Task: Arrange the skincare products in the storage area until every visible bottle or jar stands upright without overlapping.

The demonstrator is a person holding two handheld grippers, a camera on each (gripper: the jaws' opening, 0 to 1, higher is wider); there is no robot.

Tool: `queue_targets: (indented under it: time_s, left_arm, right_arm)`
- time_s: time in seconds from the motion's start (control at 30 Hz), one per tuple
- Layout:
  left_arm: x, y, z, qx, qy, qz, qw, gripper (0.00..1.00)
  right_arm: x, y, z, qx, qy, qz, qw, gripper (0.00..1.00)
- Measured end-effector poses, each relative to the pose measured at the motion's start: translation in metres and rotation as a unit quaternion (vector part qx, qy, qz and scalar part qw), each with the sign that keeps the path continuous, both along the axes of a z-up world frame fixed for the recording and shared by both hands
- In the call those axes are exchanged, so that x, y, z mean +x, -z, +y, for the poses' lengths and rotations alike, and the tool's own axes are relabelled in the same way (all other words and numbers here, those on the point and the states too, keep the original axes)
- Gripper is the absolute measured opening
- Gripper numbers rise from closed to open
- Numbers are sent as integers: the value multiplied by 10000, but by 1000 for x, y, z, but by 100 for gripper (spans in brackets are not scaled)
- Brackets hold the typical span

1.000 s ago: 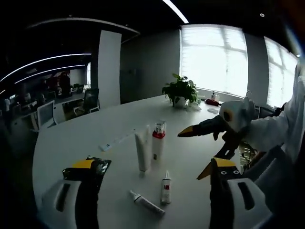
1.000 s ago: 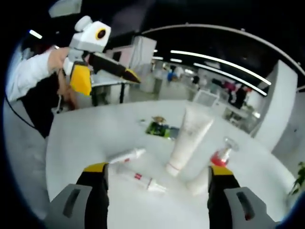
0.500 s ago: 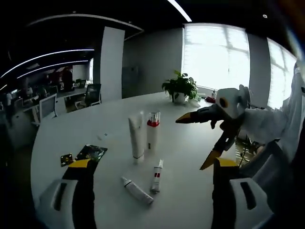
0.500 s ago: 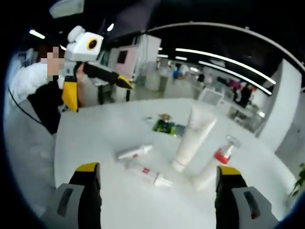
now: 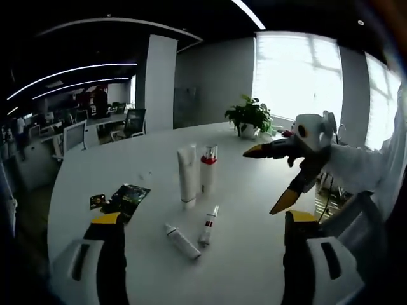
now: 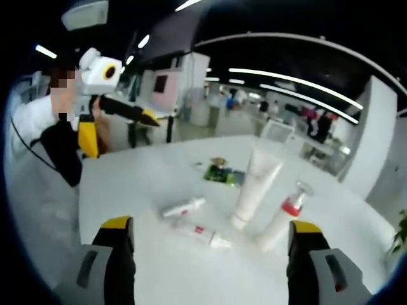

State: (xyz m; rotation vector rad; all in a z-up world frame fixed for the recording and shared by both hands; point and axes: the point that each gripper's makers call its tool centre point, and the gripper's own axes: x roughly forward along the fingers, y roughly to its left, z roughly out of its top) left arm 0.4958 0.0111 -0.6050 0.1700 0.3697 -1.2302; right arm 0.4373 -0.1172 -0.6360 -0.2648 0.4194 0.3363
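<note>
In the left gripper view, the left gripper (image 5: 202,219) hovers above the near edge of the large round white table (image 5: 95,178) with its two yellow-tipped jaws spread wide and nothing between them. Ahead of the jaws, near the middle of the table, a tall white squeeze tube (image 5: 186,176) stands upright on its cap, and just beside it, toward the window side, a white pump bottle with a red collar (image 5: 208,170) stands upright too; whether the two touch cannot be told. Nearer the gripper, two small white tubes lie flat: a small white tube with red markings (image 5: 208,225) and a plain small white tube with a cap (image 5: 182,241), their near ends close together. A dark green foil sachet (image 5: 129,194) lies toward the table's left edge, and a potted green plant (image 5: 250,118) stands at the far edge by the window. The right gripper (image 5: 275,176) comes in from the right, held in the air above the table, its jaws parted and empty. In the right gripper view, the right gripper (image 6: 208,225) also hangs over the table edge with jaws wide apart, holding nothing. Between and beyond them the small marked tube (image 6: 182,207) and the plain capped tube (image 6: 204,236) lie flat, while the tall squeeze tube (image 6: 255,187) and the pump bottle (image 6: 283,216) stand behind them, farther in. The green sachet (image 6: 222,173) lies beyond, and the left gripper (image 6: 114,127) is held aloft at the far side, by a person in a white sleeve (image 6: 38,117).
</note>
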Motion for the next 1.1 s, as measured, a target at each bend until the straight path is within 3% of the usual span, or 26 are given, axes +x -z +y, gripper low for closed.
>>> queue_targets:
  time_s: [0.77, 1.1]
  left_arm:
    - [-38, -4, 25, 41, -239, -58, 9997, 99]
    - [-43, -1, 30, 173, -412, -126, 9989, 99]
  right_arm:
    - [-44, -12, 13, 138, 75, -7, 9999, 100]
    - [-57, -9, 12, 187, 103, 42, 9998, 100]
